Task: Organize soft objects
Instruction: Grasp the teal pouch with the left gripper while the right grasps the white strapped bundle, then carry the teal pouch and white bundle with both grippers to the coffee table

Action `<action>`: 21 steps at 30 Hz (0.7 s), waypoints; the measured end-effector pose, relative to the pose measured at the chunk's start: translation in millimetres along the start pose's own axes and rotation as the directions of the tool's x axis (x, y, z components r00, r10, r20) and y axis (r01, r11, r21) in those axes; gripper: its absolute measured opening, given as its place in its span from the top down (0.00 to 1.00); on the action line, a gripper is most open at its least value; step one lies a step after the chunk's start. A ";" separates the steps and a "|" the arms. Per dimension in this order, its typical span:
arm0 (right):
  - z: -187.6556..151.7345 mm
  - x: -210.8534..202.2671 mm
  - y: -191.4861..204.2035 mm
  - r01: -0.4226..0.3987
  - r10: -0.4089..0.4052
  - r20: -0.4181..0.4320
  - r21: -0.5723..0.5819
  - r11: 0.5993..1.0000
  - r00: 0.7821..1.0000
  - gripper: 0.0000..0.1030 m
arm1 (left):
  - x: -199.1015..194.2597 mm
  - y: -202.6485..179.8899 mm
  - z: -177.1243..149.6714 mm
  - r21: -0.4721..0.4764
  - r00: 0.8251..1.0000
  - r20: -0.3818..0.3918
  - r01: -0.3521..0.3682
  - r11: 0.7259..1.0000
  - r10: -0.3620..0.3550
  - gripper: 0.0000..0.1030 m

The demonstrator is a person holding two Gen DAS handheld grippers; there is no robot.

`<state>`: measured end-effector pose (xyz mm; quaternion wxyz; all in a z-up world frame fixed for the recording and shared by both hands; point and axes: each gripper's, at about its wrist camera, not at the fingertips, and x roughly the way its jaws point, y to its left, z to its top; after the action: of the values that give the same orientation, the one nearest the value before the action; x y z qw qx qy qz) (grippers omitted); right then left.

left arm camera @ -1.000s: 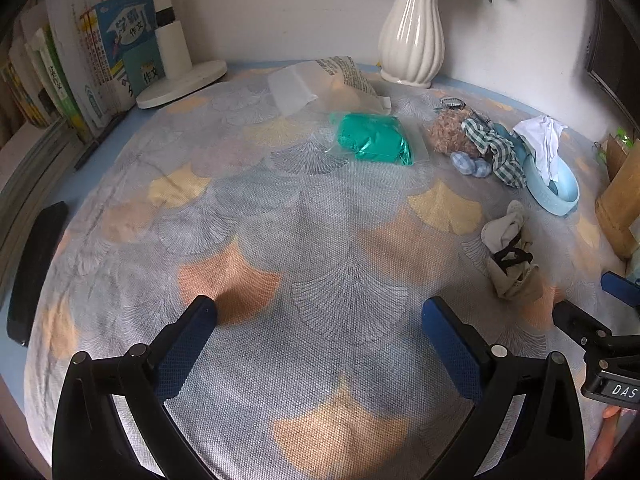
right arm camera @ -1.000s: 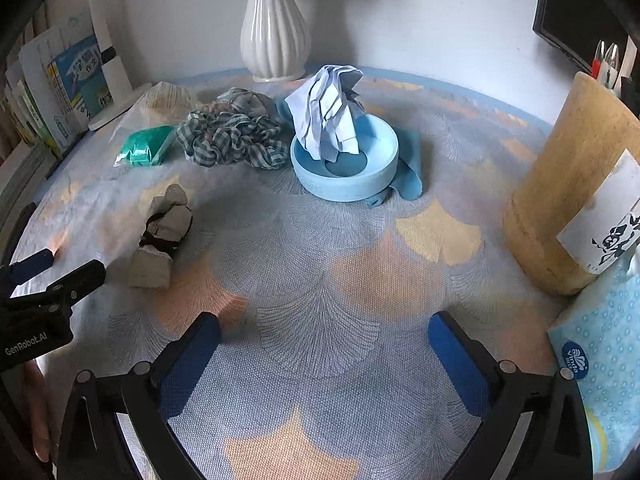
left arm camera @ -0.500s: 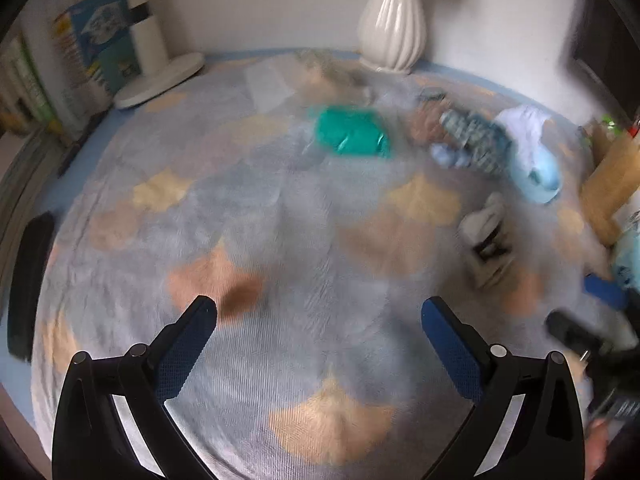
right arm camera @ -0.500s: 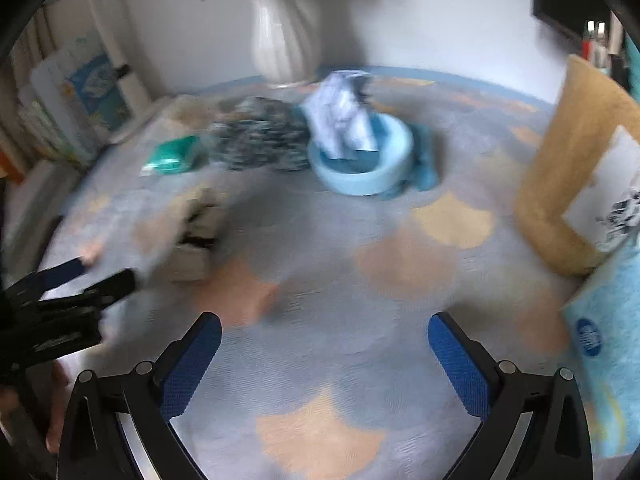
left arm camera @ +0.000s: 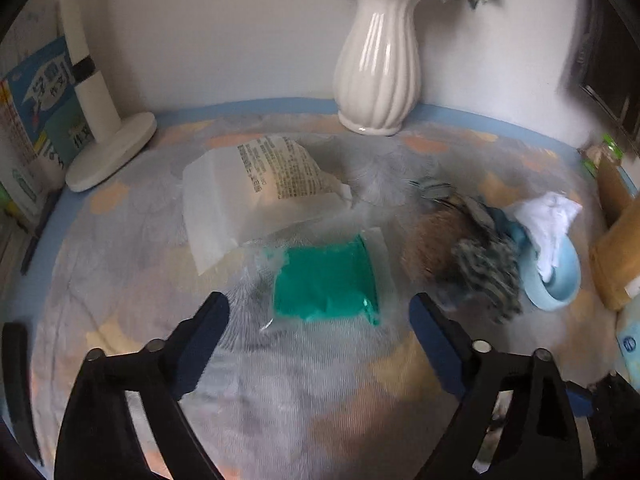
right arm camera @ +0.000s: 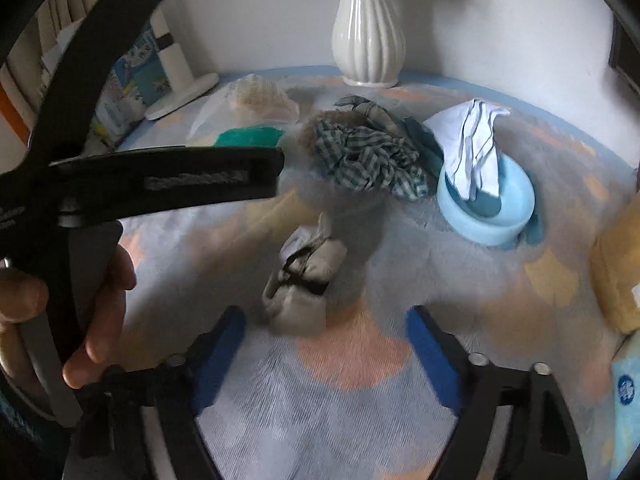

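While both sets of jaws have just been closing partway, neither presses on anything: left gripper (left arm camera: 318,316) stands open just short of the bagged green cloth (left arm camera: 326,282), right gripper (right arm camera: 325,330) open around the near end of a grey rolled sock bundle (right arm camera: 304,276). Both items lie on the table (right arm camera: 360,420), with a checked cloth (right arm camera: 366,156) beyond.

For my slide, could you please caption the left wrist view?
Open left tongs approach a bagged green cloth on the patterned tablecloth.
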<state>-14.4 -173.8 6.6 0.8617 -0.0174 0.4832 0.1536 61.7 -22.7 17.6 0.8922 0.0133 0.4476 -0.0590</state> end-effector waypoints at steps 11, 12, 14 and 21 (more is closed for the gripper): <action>4.5 3.1 5.8 0.089 -0.087 0.056 -0.033 0.996 0.995 0.65 | 12.2 2.8 5.4 -0.036 1.000 0.018 -0.014 0.999 0.015 0.55; 4.3 2.3 6.4 0.097 -0.094 0.062 -0.042 0.994 0.994 0.69 | 11.5 2.9 5.0 -0.031 1.000 0.018 -0.009 0.999 0.009 0.56; 2.5 1.9 6.0 0.092 -0.088 0.065 -0.061 0.994 0.994 0.69 | 9.7 -0.8 4.4 -0.010 1.000 0.014 -0.020 1.000 0.020 0.57; -13.0 -15.0 -13.1 0.022 -0.021 0.066 -0.010 1.000 0.998 0.69 | -13.9 -9.4 -17.1 0.003 0.999 0.017 0.050 0.999 -0.050 0.57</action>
<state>-28.8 -192.3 10.8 0.8787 -0.0223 0.4536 0.1473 38.8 -29.4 18.8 0.8942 0.0028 0.4401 -0.0821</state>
